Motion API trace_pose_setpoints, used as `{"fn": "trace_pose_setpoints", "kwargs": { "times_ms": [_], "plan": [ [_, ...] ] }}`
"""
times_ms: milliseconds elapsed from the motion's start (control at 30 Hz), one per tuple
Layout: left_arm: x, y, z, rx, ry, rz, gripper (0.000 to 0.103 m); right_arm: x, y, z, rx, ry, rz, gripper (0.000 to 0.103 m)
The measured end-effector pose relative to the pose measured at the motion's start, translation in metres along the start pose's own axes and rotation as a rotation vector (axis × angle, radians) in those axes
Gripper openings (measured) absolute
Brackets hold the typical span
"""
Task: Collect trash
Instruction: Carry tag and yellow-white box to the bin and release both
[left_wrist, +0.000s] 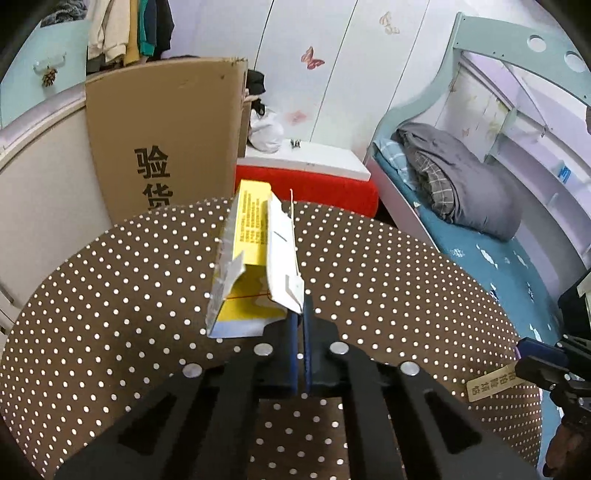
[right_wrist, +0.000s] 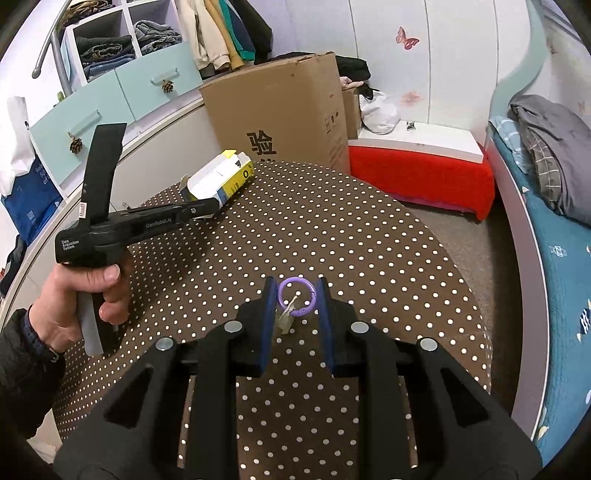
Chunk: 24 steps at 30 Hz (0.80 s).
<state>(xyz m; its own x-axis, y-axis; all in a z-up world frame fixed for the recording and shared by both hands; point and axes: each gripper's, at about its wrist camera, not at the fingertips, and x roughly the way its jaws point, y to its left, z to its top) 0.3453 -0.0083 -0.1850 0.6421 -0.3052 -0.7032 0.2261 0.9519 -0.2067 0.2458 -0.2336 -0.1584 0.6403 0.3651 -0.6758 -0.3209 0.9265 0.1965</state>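
Observation:
My left gripper (left_wrist: 301, 314) is shut on the white flap of an opened yellow and white carton (left_wrist: 255, 258) and holds it above the brown polka-dot table (left_wrist: 129, 277). The carton also shows in the right wrist view (right_wrist: 221, 177), held by the left gripper (right_wrist: 207, 206). My right gripper (right_wrist: 296, 295) is closed around a purple key ring (right_wrist: 297, 297) with a small tag on it; both blue pads touch the ring's sides. In the left wrist view the right gripper (left_wrist: 532, 363) is at the right edge, with a wooden tag (left_wrist: 491, 384) hanging by it.
A big cardboard box (right_wrist: 280, 110) stands behind the table. A red and white bench (right_wrist: 421, 162) is to its right. A bed with a grey blanket (right_wrist: 554, 147) runs along the right. Drawers and shelves (right_wrist: 110, 92) are at the left.

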Motion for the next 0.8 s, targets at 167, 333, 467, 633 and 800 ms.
{"fn": "trace_pose_setpoints", "kwargs": {
  "times_ms": [167,333,467,633,800],
  "plan": [
    [-0.023,-0.012,-0.002,0.026,-0.047,0.005,0.001,-0.010,-0.003,0.001,0.008,-0.019,-0.002,0.022],
    [-0.051,-0.029,-0.005,0.041,-0.090,-0.010,0.001,-0.029,-0.006,0.004,0.012,-0.051,-0.006,0.022],
    [-0.078,-0.049,-0.006,0.067,-0.126,-0.027,0.001,-0.056,-0.008,0.009,0.010,-0.096,-0.014,0.022],
    [-0.115,-0.088,-0.005,0.113,-0.171,-0.053,0.001,-0.106,-0.022,0.016,0.030,-0.182,-0.029,0.022],
    [-0.145,-0.138,-0.002,0.184,-0.209,-0.094,0.001,-0.166,-0.056,0.016,0.074,-0.275,-0.079,0.022]
  ]
}}
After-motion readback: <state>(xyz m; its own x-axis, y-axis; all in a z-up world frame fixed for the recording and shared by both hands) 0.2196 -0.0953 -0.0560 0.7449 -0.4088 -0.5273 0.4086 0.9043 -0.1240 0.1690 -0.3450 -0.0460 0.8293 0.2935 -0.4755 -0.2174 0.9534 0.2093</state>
